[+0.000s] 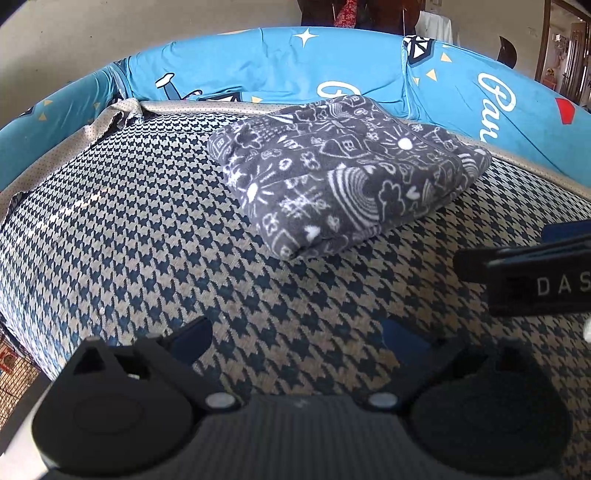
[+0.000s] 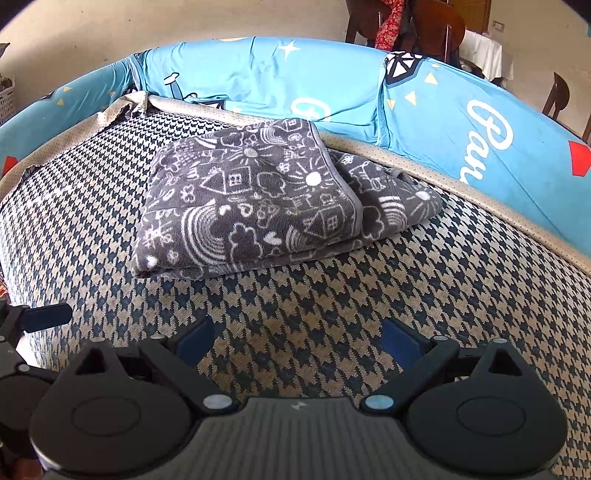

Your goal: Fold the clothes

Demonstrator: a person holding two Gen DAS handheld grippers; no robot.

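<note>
Grey doodle-print fleece garment lies folded on the houndstooth sofa seat, near the blue cushions. Left hand-held gripper and right hand-held gripper: fingers apart, empty, short of it.

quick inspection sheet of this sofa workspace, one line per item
surface: navy and beige houndstooth seat cover, bare around the bundle
job's things: grey fleece garment with white doodle print, folded into a compact bundle near the backrest, one layer sticking out on its right
clutter: nothing seen
grippers: left gripper and right gripper both open, empty, short of the garment
cables: nothing seen
surroundings: light blue printed backrest cover, wooden chairs behind
</note>
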